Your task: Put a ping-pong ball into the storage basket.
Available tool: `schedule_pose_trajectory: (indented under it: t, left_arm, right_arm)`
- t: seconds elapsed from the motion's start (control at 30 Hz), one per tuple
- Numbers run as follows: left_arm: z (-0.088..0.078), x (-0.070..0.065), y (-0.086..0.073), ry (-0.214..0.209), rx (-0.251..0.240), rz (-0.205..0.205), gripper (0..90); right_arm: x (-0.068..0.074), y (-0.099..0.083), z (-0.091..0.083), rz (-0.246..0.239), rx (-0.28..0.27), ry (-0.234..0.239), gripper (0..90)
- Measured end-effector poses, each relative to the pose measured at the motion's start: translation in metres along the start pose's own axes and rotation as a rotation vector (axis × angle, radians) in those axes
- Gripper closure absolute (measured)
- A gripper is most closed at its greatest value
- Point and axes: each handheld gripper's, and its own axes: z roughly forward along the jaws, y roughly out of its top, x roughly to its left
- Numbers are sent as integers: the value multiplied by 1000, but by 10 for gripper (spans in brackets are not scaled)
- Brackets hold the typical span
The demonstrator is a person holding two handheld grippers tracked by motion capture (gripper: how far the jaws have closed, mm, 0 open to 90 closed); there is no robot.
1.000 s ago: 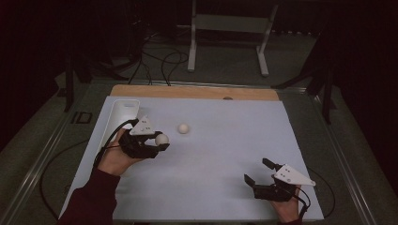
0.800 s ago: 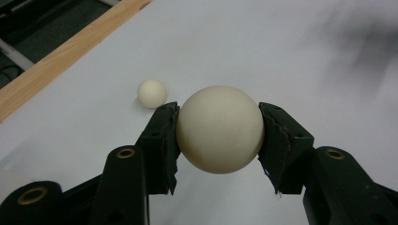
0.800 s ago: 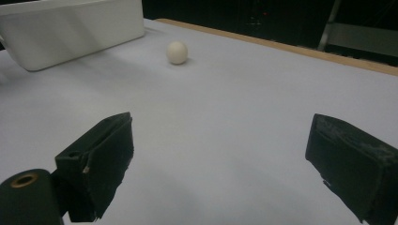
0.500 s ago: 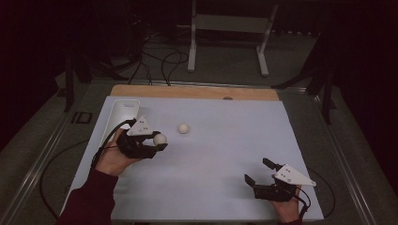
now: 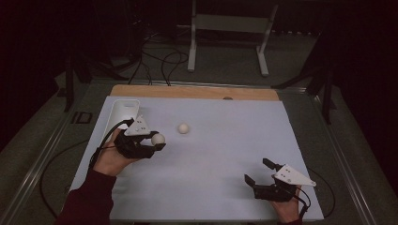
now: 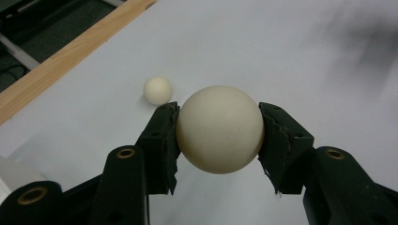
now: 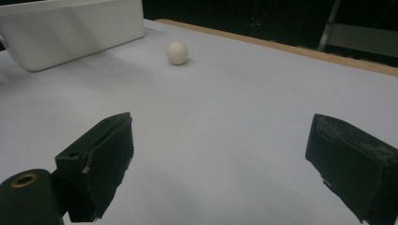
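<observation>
Now your left tongs [image 5: 157, 143] clamp a cream ball [image 5: 158, 138] above the table [image 5: 211, 159]; your right tongs [image 5: 257, 172] gape wide, holding nothing.

Counting the things on the table

Two cream balls [image 5: 158, 138] [image 5: 183, 128], one white tray [image 5: 123, 109] and two grippers [image 5: 157, 143] [image 5: 258, 171] are showing.

Colours: pale things on a white sheet, black tooling.
Held ball [image 6: 219, 129] and loose ball [image 5: 183, 128] cream, unpatterned; tray [image 5: 123, 111] white; desk [image 5: 197, 92] edge light wood grain; both grippers' jaws matt black; sleeve [image 5: 89, 199] dark red.
</observation>
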Motion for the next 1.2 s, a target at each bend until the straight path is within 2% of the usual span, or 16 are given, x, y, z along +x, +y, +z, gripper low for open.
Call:
schedule_pose_trajectory:
  t: [1.2]
  left_arm:
    - [-19, 9, -5, 24, -24, -22, 511]
  right_arm:
    - [0, 0, 1, 4, -6, -2, 79]
